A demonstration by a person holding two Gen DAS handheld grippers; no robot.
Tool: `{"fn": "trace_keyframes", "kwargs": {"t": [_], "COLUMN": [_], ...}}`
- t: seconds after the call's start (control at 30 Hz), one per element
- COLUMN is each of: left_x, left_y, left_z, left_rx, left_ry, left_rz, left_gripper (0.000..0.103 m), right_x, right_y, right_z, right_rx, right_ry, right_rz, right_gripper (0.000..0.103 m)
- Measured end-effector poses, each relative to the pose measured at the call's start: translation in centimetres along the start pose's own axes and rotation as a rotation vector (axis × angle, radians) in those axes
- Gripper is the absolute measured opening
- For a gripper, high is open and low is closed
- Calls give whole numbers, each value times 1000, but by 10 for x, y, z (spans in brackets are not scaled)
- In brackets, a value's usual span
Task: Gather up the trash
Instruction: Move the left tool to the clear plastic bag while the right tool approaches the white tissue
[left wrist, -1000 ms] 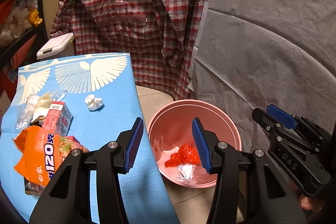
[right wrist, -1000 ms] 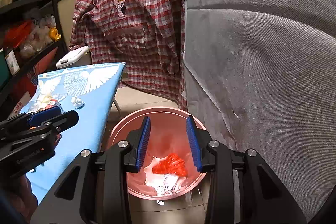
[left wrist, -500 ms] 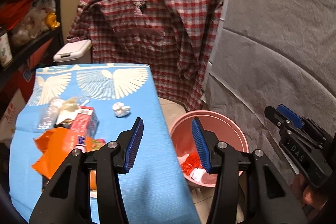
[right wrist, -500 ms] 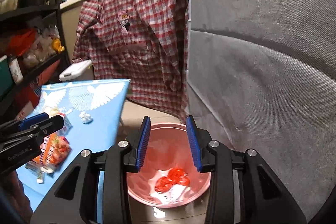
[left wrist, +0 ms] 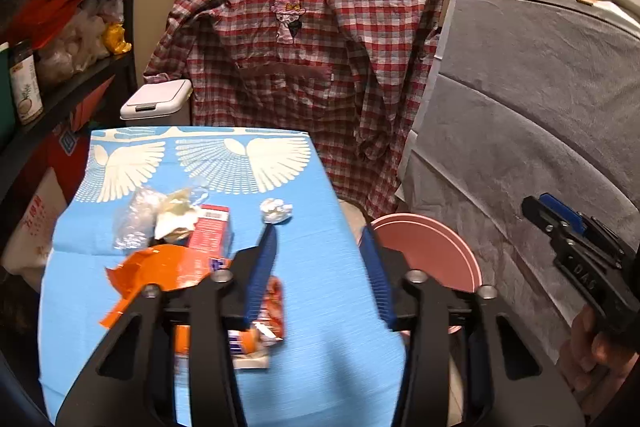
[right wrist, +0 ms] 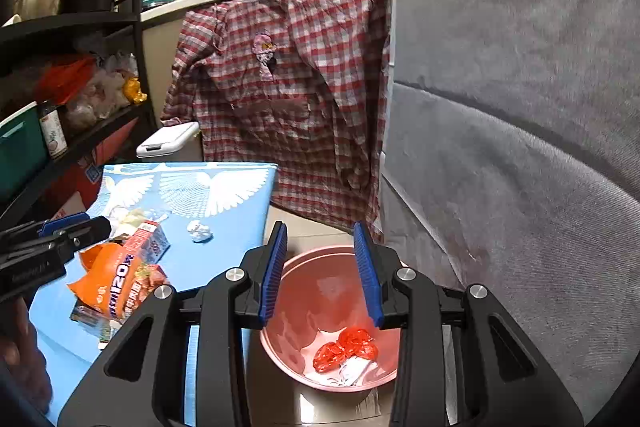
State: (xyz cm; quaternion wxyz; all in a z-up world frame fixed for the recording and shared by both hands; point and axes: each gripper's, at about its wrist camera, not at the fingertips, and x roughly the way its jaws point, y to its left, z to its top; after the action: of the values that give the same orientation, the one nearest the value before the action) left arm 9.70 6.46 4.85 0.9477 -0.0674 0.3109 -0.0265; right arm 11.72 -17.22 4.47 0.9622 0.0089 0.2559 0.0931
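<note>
A pink bin (right wrist: pixel 320 291) stands on the floor beside a blue table (left wrist: pixel 320 267); it holds a red wrapper (right wrist: pixel 346 347) and white paper. On the table lie an orange snack bag (left wrist: pixel 160 267), a red carton (left wrist: pixel 210 233), clear plastic wrap (left wrist: pixel 134 219) and a crumpled white tissue (left wrist: pixel 276 209). My left gripper (left wrist: pixel 316 279) is open and empty above the table's right part, near the trash pile. My right gripper (right wrist: pixel 320 273) is open and empty above the bin. The bin also shows in the left wrist view (left wrist: pixel 432 251).
A red plaid shirt (left wrist: pixel 312 67) hangs behind the table. A grey cloth-covered surface (right wrist: pixel 520 147) fills the right. A white lidded bin (left wrist: pixel 156 99) stands behind the table. Black shelves (right wrist: pixel 60 87) with jars and bags stand at the left.
My left gripper has moved left and up from over the bin to over the table. My right gripper has risen and pulled back a little above the bin. Both stay open.
</note>
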Motion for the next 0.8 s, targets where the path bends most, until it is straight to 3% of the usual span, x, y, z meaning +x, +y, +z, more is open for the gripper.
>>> {"fn": "trace_keyframes", "kwargs": {"t": [0.13, 0.3, 0.5, 0.6, 0.8], "left_x": [-14, -28, -29, -16, 8], "left_y": [32, 74, 127, 150, 175], "left_z": [17, 40, 43, 33, 18], "left_rx": [-5, 10, -48, -101, -113], "left_ry": [-5, -26, -44, -22, 24], "left_rz": [30, 95, 127, 126, 136], "left_gripper": [28, 27, 27, 27, 27], "right_x": [-4, 0, 8, 15, 38], "right_y": [3, 10, 30, 39, 72], "right_z": [2, 2, -2, -3, -2], "right_rx": [6, 22, -13, -19, -91], "right_ry": [-2, 19, 29, 50, 76], "right_rz": [34, 98, 137, 173, 232], "right_gripper": [30, 11, 10, 10, 10]}}
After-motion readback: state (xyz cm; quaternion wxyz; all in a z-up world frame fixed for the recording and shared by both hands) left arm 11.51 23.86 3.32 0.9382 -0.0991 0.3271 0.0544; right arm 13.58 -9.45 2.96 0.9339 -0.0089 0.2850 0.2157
